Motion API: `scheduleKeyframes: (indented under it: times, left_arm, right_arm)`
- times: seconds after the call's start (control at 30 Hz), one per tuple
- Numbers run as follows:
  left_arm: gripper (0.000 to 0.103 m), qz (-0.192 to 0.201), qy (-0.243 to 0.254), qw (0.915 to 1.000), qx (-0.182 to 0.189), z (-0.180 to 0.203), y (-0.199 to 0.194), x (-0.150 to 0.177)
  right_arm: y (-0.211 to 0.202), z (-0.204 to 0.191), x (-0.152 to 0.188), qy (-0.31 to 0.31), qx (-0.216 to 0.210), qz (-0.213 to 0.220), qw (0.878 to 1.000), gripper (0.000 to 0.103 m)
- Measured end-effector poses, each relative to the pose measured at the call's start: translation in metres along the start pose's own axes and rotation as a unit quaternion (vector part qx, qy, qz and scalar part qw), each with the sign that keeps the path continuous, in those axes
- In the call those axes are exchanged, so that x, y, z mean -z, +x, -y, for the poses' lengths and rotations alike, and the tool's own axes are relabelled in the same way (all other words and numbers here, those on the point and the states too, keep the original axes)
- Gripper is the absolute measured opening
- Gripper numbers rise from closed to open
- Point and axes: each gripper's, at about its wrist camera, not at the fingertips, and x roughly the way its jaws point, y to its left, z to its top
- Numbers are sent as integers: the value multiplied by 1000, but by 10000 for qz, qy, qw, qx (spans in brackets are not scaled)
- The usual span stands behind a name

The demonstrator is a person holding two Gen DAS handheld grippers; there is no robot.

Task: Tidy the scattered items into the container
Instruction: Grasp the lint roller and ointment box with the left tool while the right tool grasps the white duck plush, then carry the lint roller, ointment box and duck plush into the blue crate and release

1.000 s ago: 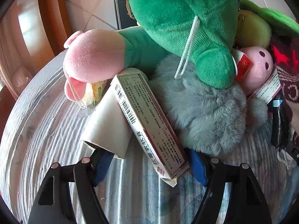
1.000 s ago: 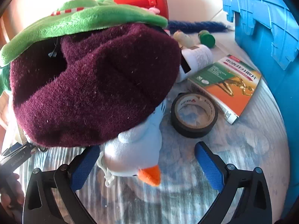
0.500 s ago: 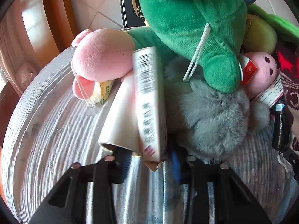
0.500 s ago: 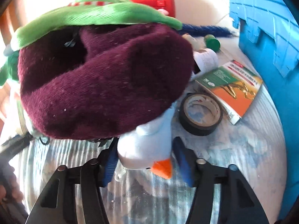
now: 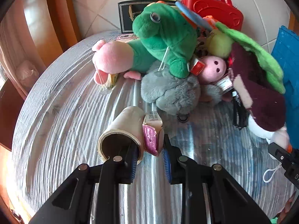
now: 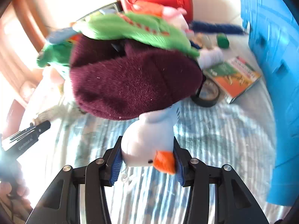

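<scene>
Left wrist view: the left hand-held gripper points steeply down at the bench and its jaws have just been closing. They now clench two things together: a cardboard tube and a small box. The left pad sits inside the tube's open mouth, the right pad presses the box's outer side, and both things stick out ahead of the fingertips, clear of the cloth. Past them lies a heap of toys: a grey fluffy one straight ahead, a green frog on top of it, a pink plush ahead to the left, a pink pig ahead to the right. A red case stands behind the heap. The blue container is at the far right edge.

Right wrist view: the right hand-held gripper also tilts down. It grips a white duck by the head, a pad pressed on each side, orange beak toward the camera. A maroon knit with a green trim hangs over the duck just ahead, blurred. Ahead to the right lie a tape roll and an orange-green box, touching each other. The container's wall fills the right side. The other gripper's black body shows at the left edge.
</scene>
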Motion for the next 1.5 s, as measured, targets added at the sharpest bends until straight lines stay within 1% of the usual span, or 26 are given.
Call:
scheduleKeyframes:
  times: [0.07,0.13,0.27,0.5,0.7,0.9,1.07,1.2,1.3,1.4,1.5]
  left_arm:
    - [23,80,89,9999,93,3,-9,0]
    - [23,112,145,9997,141,10,-20,-9]
    - [23,304,263,9988,284,8,-44,-13]
    - [23,772,434,9950,469,18,-94,-31]
    - [23,1169,662,9883,726,35,-136,-43]
    - [23,1561,826,9783,1082,60,-177,-51]
    - [23,1949,1061,9661,1320,99,-214,-61]
    - [23,2322,1264,9532,1466,145,-244,-73]
    - [23,2576,1398,9428,1591,191,-264,-83]
    - [23,2826,1495,9323,1691,246,-283,-92]
    - [23,2899,1624,9255,1819,306,-296,-99]
  right_arm:
    - [-16,-6,0,2,-22,121,9999,46]
    - [-29,-12,1,17,-46,223,9997,45]
    - [-59,-36,2,-111,-119,418,9990,45]
    - [-110,-63,-19,-283,-116,978,9947,44]
    - [-154,-77,-35,-346,-8,1395,9896,44]
    - [-211,-73,-50,-321,194,1921,9807,44]
    - [-268,-51,-61,-294,387,2428,9688,44]
    - [-311,-19,-71,-253,524,2801,9582,44]
    - [-341,15,-79,-256,681,3051,9495,44]
    - [-370,60,-88,-295,877,3256,9410,44]
    - [-394,111,-95,-322,1054,3376,9348,44]
